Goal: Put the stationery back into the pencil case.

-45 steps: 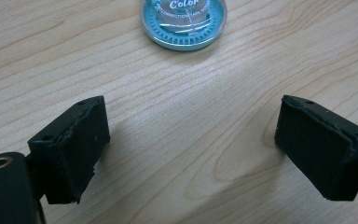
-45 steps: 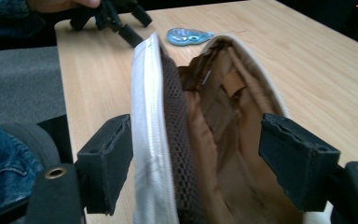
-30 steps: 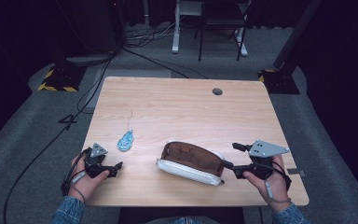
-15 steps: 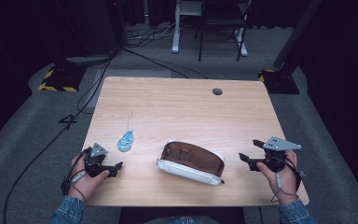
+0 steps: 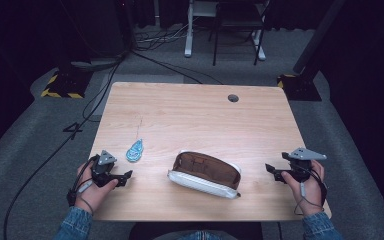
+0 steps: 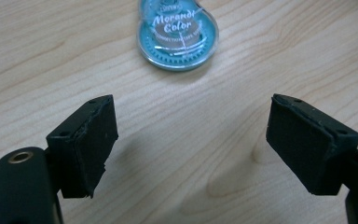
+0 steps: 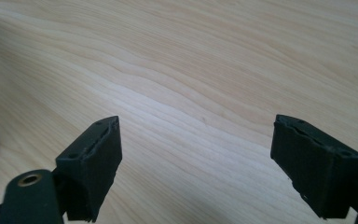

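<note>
Table: light wood, pale tan with fine darker grain lines; one small dark round hole near the far edge. Pouch: brown inside and on the upper body, white to light grey along the lower side. Correction tape: teal, under a clear shell, with white lettering. Left gripper and right gripper: black bodies, matte black pads; the plate on each is grey. Sleeves: blue denim. Floor: grey carpet, dark surroundings, with a yellow-and-black striped base at far left.
</note>
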A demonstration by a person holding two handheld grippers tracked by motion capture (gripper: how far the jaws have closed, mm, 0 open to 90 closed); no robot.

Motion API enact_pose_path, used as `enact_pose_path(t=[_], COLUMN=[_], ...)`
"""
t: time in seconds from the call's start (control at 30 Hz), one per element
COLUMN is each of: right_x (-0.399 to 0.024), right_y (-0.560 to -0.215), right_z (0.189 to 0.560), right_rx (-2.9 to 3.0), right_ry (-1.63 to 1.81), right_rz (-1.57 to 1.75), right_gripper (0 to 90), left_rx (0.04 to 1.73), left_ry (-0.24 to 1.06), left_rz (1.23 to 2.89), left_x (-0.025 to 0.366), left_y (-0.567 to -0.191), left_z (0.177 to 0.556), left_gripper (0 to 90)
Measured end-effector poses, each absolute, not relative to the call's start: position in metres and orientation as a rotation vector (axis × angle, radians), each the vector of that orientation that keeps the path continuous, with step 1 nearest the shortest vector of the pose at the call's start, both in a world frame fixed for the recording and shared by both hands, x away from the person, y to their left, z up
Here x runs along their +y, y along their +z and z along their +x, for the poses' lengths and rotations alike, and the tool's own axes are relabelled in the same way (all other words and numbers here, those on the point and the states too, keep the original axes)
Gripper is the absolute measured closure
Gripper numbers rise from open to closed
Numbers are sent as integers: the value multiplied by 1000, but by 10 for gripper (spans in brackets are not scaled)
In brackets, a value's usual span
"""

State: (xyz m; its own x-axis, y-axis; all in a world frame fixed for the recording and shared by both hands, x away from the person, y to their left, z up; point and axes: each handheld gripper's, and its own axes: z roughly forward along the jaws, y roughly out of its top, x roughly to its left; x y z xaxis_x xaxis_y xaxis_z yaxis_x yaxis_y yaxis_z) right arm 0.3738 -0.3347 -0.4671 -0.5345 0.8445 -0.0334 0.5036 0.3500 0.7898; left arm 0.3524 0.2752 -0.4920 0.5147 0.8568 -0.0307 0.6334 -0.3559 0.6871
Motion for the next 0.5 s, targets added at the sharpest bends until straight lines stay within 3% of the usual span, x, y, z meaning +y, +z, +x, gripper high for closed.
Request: enact_pose_path(t=[0.5], right_x=[-359], right_y=[-504], right_z=[385], right_rx=[2144], right_ry=[942], right_rz=[1358], right_gripper=[154], left_rx=[1220], left_ry=[436], left_rz=[2034], left_x=[266], left_y=[-478], left_z=[367], left_gripper=[166])
